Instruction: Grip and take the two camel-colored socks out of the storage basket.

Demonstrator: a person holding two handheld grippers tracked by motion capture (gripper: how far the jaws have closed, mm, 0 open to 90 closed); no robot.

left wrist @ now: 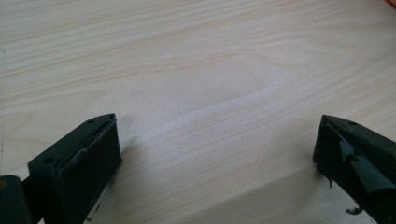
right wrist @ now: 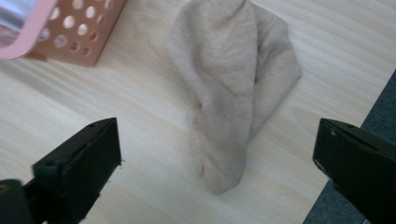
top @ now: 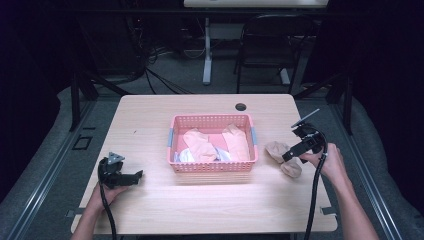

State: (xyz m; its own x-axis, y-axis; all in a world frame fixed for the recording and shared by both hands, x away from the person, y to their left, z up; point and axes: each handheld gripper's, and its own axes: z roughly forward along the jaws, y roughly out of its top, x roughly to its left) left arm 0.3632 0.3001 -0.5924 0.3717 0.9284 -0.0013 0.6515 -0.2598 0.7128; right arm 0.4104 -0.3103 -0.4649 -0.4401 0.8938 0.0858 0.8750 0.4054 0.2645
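Your right hand-held gripper (right wrist: 217, 168) hangs spread over the crumpled beige fabric sock (right wrist: 236, 88), just right of the pink perforated plastic basket (top: 212, 167); a shallow pinch could drop it; your left hand-held gripper (left wrist: 217, 161) is spread, empty.

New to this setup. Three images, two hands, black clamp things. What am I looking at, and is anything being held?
No robot here: a person sits at a wooden table and holds a hand-operated two-jaw tool in each hand. The wide picture comes from a fixed camera above, looking forward and down. There the left tool is at the left and the right tool at the right. The other two pictures come from cameras riding on each tool, looking along its black jaws.

On the table stands a pink perforated basket holding peach and white cloth items. Beside it, on the right, lies a beige sock, loose on the wood.

Nothing is held. The left tool has its jaws wide apart over bare wood. The right tool is also open, its jaws either side of the sock without gripping it.
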